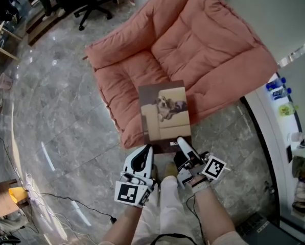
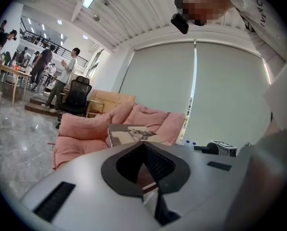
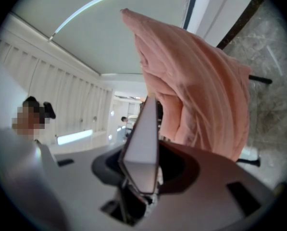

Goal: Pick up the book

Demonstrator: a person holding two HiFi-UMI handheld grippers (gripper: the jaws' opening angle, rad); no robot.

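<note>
Centre of the head view: the book (image 1: 164,114), dog photo on its cover, sits over the front edge of the pink cushion (image 1: 203,40) and the grey floor (image 1: 65,111).

- The left gripper (image 1: 144,154) pinches the book's near left corner. Its own view shows the jaws closed on the cover.
- The right gripper (image 1: 183,147) pinches the near right part. Its own view shows the book edge-on, clamped between the jaws.
- Step: we judge the grasp made and the lift under way. We cannot tell whether the far end is clear of the cushion.
- Next: we would raise both hands together and level. Only the near edge is held, so the far end may sag or the book may twist.
</note>
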